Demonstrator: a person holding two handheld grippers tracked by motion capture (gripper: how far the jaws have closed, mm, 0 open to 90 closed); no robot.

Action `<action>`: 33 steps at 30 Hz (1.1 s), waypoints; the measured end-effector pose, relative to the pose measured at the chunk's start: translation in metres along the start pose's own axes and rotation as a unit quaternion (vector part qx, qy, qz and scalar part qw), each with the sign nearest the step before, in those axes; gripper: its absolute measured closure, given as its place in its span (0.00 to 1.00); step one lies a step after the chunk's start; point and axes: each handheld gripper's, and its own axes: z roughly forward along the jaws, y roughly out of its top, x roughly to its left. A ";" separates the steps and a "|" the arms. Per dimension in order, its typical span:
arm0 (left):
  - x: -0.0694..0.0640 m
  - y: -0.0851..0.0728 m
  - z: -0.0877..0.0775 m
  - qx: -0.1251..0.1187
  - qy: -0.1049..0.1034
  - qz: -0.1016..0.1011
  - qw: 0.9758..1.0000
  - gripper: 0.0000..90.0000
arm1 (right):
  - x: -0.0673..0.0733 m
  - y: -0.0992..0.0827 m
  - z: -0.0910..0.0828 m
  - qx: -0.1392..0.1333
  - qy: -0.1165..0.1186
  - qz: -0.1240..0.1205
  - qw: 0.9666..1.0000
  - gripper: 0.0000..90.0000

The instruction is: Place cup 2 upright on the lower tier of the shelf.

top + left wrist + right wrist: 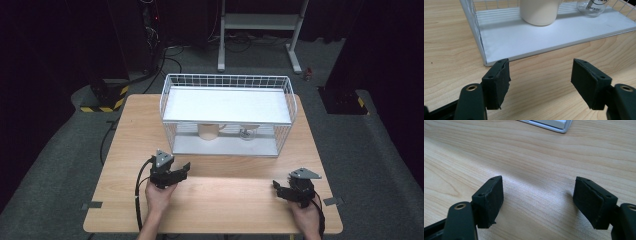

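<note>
White wire rack (227, 80) stands at the far middle of the wooden worktop (220, 200), its upper shelf (227, 105) roofing a lower tray (549, 37). On that tray: cream mug (540, 11), and just beside it a clear glass (594, 7), both set back from the tray's near edge. Left tool (176, 172) hovers near the rack's front left corner, jaws parted, nothing between them. Right tool (286, 189) sits near the worktop's right front edge, jaws likewise apart and empty. Bare wood lies between the two tools.
</note>
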 end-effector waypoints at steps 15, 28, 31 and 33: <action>0.006 -0.016 0.001 0.020 0.008 0.005 1.000 0.30 | 0.000 0.000 0.000 0.000 0.000 -0.001 1.000 0.27; 0.011 -0.030 0.008 0.046 0.022 -0.001 0.999 0.26 | 0.000 0.000 0.000 0.000 0.000 -0.001 1.000 0.27; 0.012 -0.033 0.010 0.051 0.027 0.000 0.998 0.25 | 0.000 0.000 0.000 0.000 0.000 -0.001 1.000 0.27; 0.014 -0.035 0.011 0.055 0.032 0.002 0.998 0.25 | 0.000 0.000 0.000 0.000 0.000 -0.001 1.000 0.27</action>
